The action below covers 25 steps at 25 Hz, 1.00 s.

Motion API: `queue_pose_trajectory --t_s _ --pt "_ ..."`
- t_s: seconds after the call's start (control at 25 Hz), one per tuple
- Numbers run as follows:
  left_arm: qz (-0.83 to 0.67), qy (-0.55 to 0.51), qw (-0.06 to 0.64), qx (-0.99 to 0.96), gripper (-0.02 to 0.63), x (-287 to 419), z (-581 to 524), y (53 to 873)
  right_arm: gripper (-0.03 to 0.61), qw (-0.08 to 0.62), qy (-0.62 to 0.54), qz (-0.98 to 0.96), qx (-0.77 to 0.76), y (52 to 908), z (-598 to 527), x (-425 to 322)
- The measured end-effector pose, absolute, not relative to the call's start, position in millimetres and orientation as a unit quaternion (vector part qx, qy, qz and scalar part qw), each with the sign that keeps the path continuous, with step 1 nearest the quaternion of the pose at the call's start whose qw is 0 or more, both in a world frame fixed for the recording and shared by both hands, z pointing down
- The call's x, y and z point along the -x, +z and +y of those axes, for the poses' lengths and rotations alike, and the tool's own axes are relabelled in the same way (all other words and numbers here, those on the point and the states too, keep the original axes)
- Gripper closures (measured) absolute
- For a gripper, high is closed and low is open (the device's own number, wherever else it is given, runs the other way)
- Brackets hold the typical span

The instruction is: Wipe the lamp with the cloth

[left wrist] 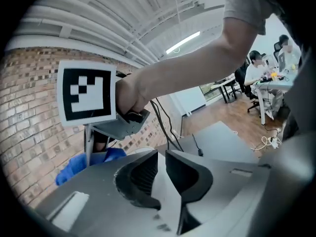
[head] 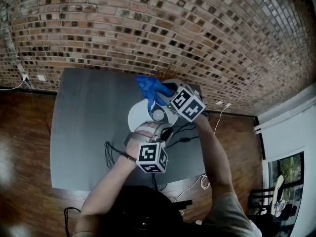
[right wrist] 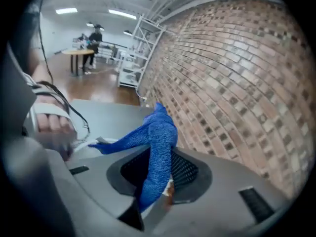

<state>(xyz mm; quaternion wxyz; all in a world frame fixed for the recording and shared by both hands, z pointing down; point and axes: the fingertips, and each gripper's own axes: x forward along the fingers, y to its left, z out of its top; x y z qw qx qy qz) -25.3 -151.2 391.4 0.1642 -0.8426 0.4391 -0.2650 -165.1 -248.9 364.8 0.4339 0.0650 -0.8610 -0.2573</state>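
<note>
The lamp stands mid-table, showing a white round base (head: 135,117) and a small round grey head (head: 158,115). My left gripper (head: 152,128) reaches it from the near side. In the left gripper view the jaws of the left gripper (left wrist: 162,158) stand nearly together, with a thin pale part of the lamp (left wrist: 159,174) pinched between them. My right gripper (head: 162,97) hangs just beyond the lamp, shut on a blue cloth (head: 149,88). The cloth (right wrist: 159,132) rises from between the right gripper's (right wrist: 160,158) jaws and droops to the left. The same cloth (left wrist: 79,166) shows under the right gripper's marker cube (left wrist: 87,94).
The grey table (head: 89,127) stands against a brick wall (head: 207,38). Black cables (head: 112,153) lie on its near part and run off the right edge. A white cable (head: 220,113) and wooden floor are to the right. People sit at desks (left wrist: 269,83) far across the room.
</note>
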Motion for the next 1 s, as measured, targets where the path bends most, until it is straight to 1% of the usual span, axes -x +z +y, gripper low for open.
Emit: queue_pose_trajectory --t_s 0.08,0.16,0.2,0.28,0.36,0.4,0.44,0.56,0.64,0.76,0.8,1.0 --pt "0.434 -0.269 0.175 0.842 0.571 22.9 -150.2 392.9 0.468 0.424 -0.289 -0.85 -0.12 348.1 -262.4 155.4" --pt "0.426 -0.257 0.201 0.844 0.571 23.1 -145.9 393.7 0.468 0.391 -0.299 -0.86 -0.134 323.8 -251.9 150.7" --pt "0.426 -0.238 0.217 0.845 0.558 25.9 -141.1 392.3 0.468 0.371 -0.294 -0.871 -0.133 310.7 -243.6 149.0" --pt "0.441 -0.164 0.23 0.852 0.555 38.6 -125.5 383.5 0.468 0.334 -0.276 -0.893 -0.118 288.8 -225.1 146.0" --pt "0.446 -0.075 0.2 0.869 0.574 51.9 -106.4 379.2 0.468 0.315 -0.27 -0.906 -0.08 281.7 -199.6 150.9" --pt "0.435 -0.051 0.18 0.881 0.608 52.9 -98.5 384.4 0.468 0.319 -0.277 -0.905 -0.058 287.3 -186.2 156.9" --pt "0.418 -0.049 0.167 0.892 0.614 49.0 -93.4 394.6 0.468 0.333 -0.296 -0.894 -0.039 299.5 -176.3 163.3" --pt "0.388 -0.114 0.164 0.9 0.614 28.7 -97.6 429.5 0.468 0.398 -0.37 -0.839 0.006 352.8 -163.4 176.6" --pt "0.392 -0.14 0.154 0.896 0.614 24.6 -108.0 439.1 0.469 0.416 -0.372 -0.829 0.044 373.8 -152.6 176.5" --pt "0.405 -0.162 0.14 0.889 0.614 32.6 -122.4 445.6 0.469 0.44 -0.356 -0.819 0.096 376.2 -138.1 158.7" --pt "0.409 -0.166 0.136 0.887 0.603 36.2 -125.1 447.5 0.469 0.451 -0.354 -0.81 0.118 377.2 -131.4 149.4" --pt "0.418 -0.166 0.124 0.885 0.6 45.1 -127.3 454.0 0.469 0.489 -0.358 -0.769 0.201 377.7 -99.2 97.7"
